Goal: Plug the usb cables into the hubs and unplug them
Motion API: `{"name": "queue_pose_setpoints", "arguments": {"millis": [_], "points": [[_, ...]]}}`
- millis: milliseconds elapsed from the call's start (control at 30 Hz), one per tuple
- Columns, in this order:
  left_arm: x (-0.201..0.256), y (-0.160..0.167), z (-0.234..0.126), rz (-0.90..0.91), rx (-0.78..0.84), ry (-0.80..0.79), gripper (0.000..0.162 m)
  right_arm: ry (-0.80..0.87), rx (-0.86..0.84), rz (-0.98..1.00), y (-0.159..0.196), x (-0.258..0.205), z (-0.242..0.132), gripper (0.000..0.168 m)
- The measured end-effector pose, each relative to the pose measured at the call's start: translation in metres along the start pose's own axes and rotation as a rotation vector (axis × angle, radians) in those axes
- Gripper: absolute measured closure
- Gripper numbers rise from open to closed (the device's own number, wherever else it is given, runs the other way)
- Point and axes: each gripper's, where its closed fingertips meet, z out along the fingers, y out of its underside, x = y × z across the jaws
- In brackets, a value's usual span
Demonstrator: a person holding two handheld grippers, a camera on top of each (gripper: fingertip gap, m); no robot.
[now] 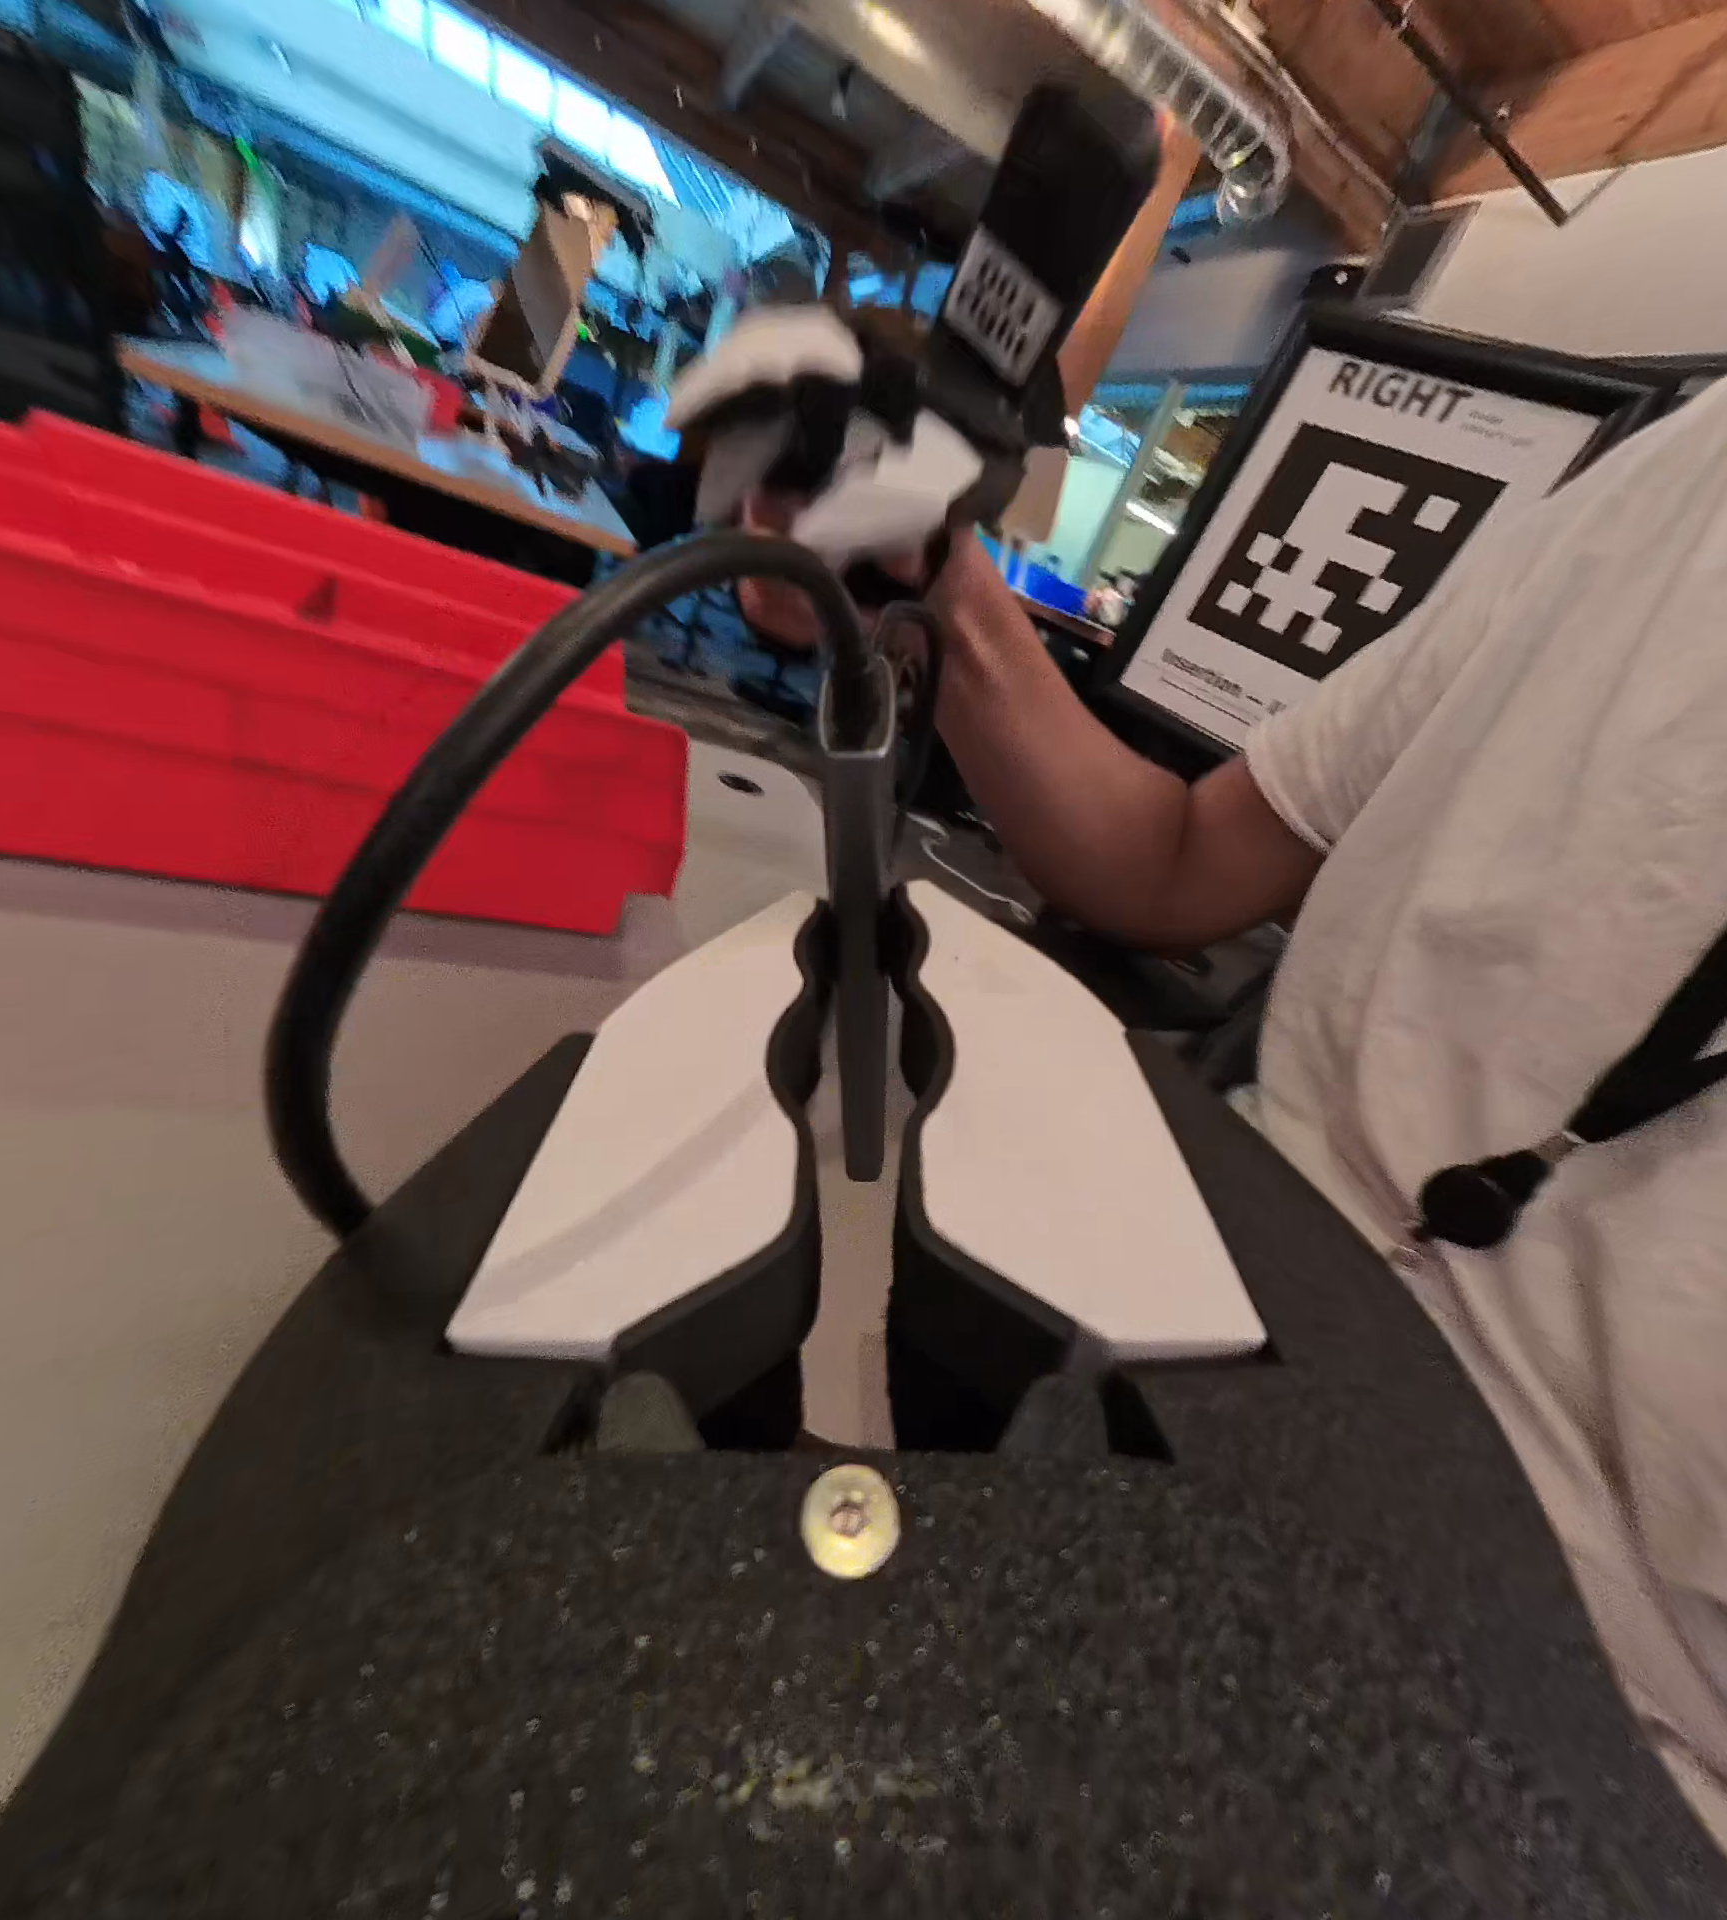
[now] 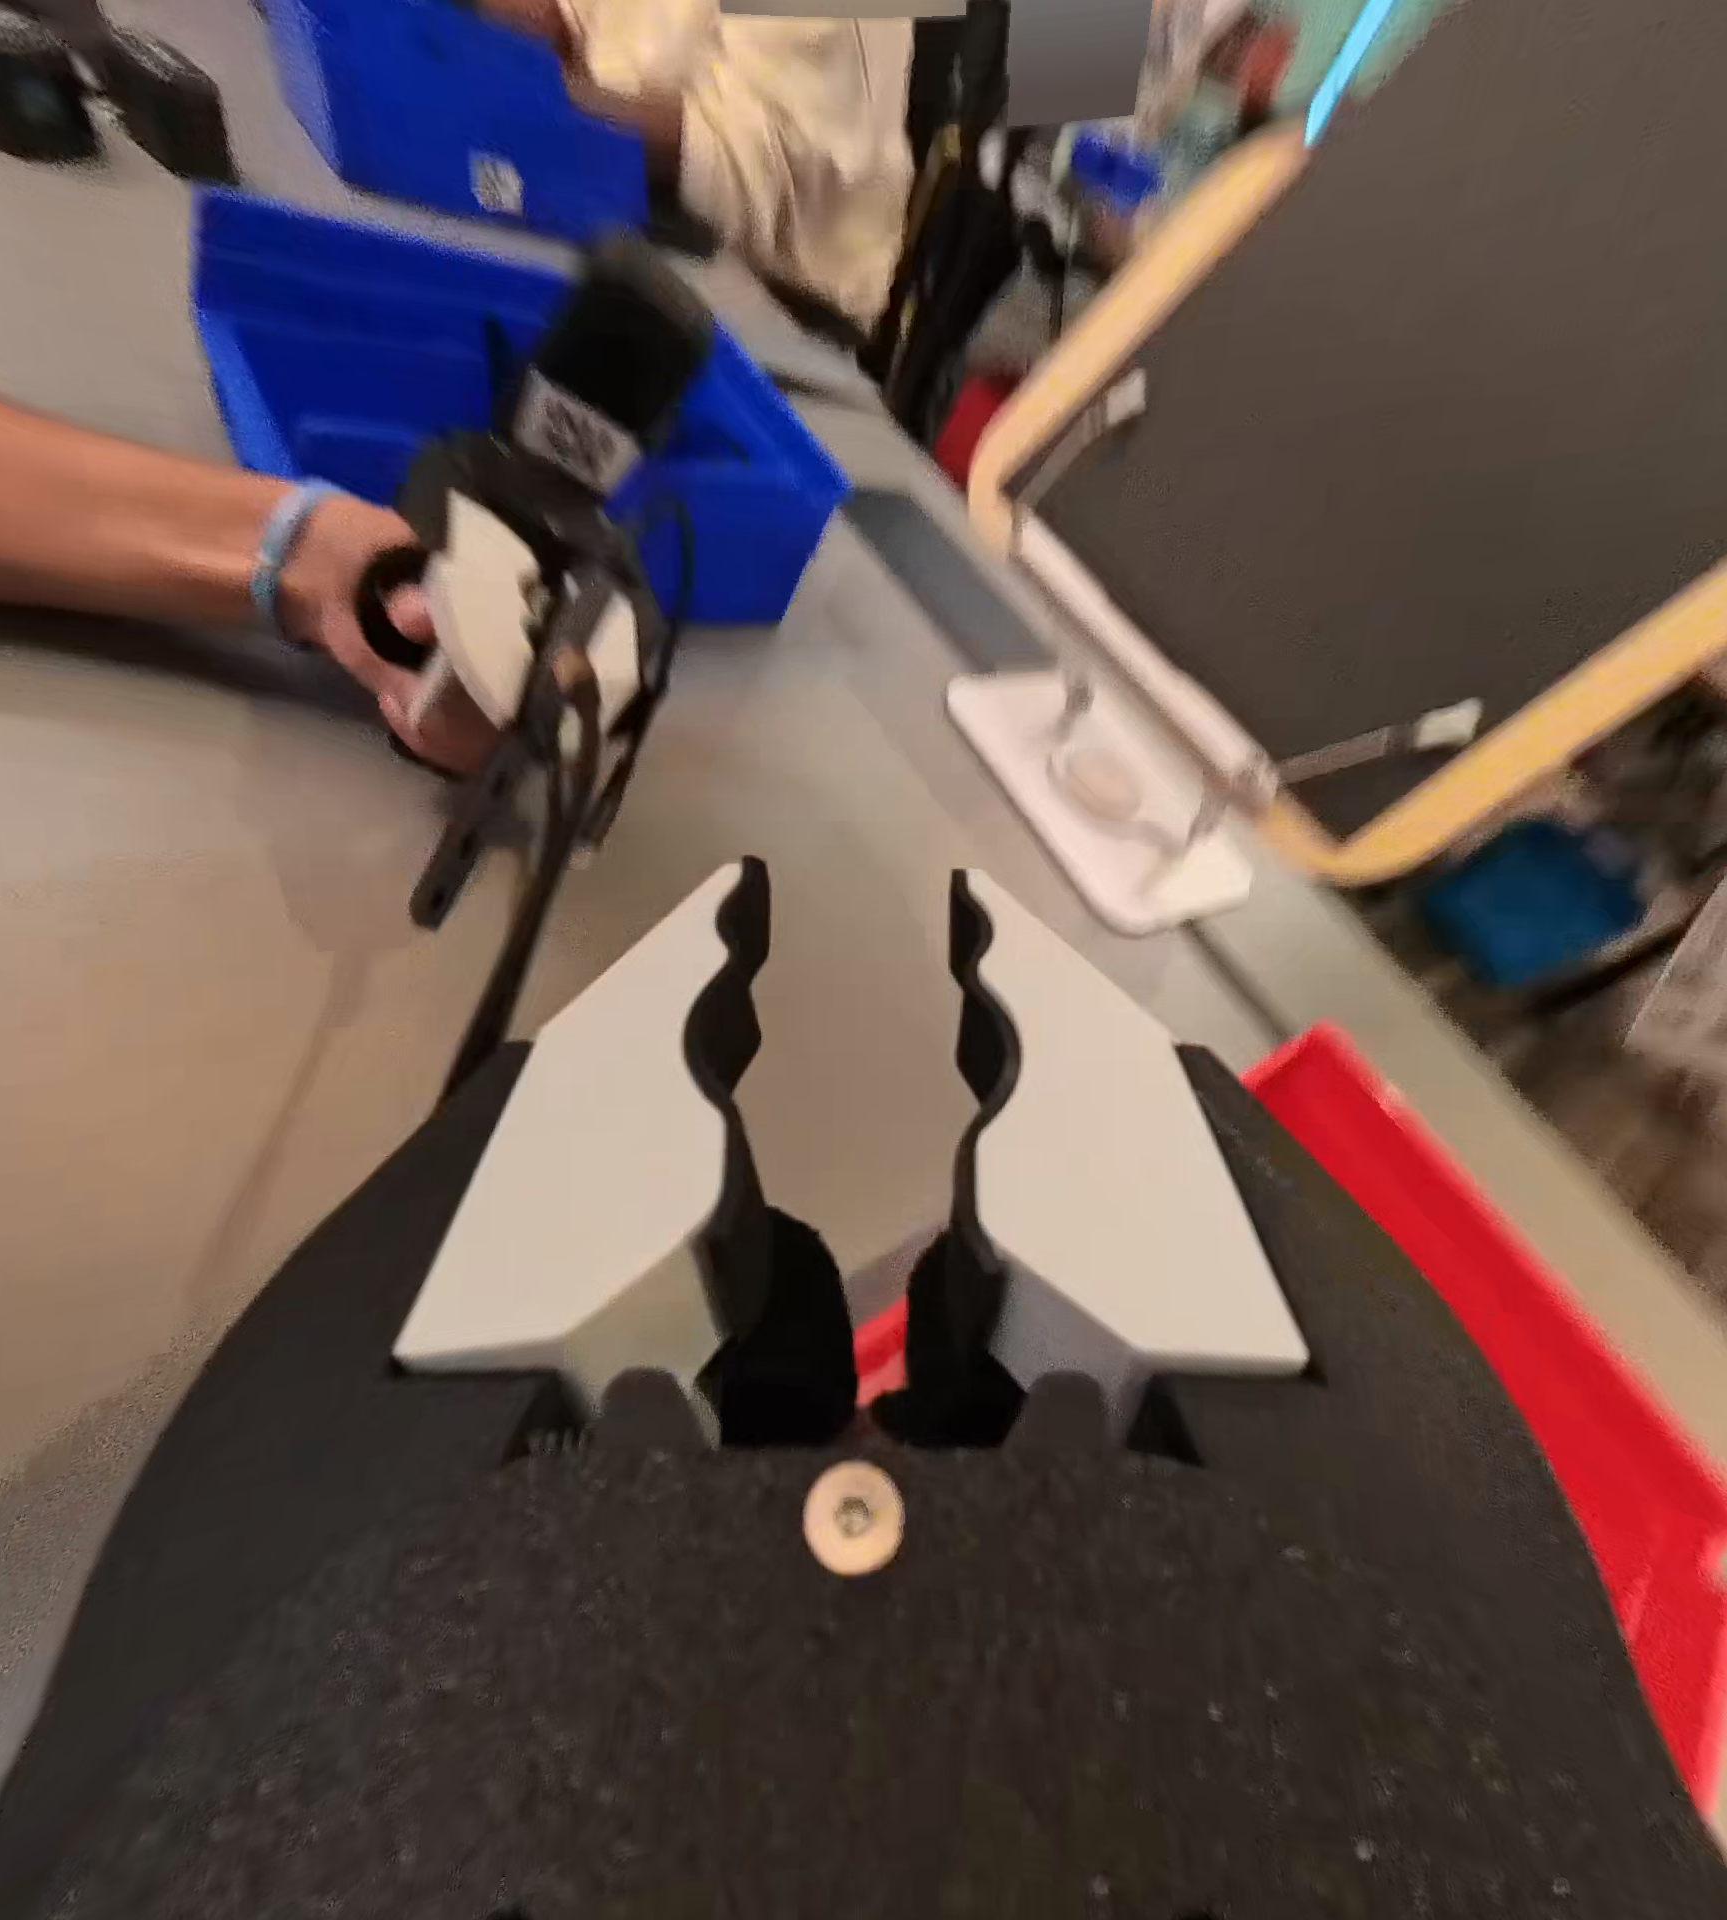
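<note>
the left gripper (image 1: 859,935) is clamped narrow on a flat dark metal plug end (image 1: 859,997) of a black cable (image 1: 443,790), which loops up and round to the left of centre frame. beyond it, upper centre, a person's hand holds the right gripper (image 1: 838,457). a red bin (image 1: 215,727) sits at the left on the grey table (image 1: 59,1143). in the right wrist view the right gripper (image 2: 854,883) stands wide with nothing between its fingers; a blue bin (image 2: 371,343) lies upper left.

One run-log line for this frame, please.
left gripper: shut on black strap, looped cable beside | right gripper: open, empty, above grey table | red bin | blue bin
</note>
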Motion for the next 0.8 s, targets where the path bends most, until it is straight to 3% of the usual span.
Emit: {"name": "queue_pose_setpoints", "arguments": {"millis": [67, 200, 300, 433, 800], "points": [[0.011, 0.005, 0.007, -0.069, -0.027, 0.078, 0.153, -0.041, 0.074, -0.173, -0.020, -0.026, 0.003, 0.141], [0.033, 0.017, 0.019, -0.223, -0.083, 0.235, 0.153, -0.136, -0.007, -0.382, 0.000, -0.074, 0.036, 0.141], [0.038, 0.022, 0.020, -0.375, -0.096, 0.321, 0.152, -0.206, 0.012, -0.403, 0.000, -0.100, 0.048, 0.146], [0.037, 0.028, 0.021, -0.448, -0.112, 0.344, 0.153, -0.198, 0.041, -0.427, 0.000, -0.108, 0.056, 0.149], [0.039, 0.031, 0.023, -0.442, -0.114, 0.349, 0.152, -0.206, 0.021, -0.420, 0.007, -0.111, 0.062, 0.158]]}}
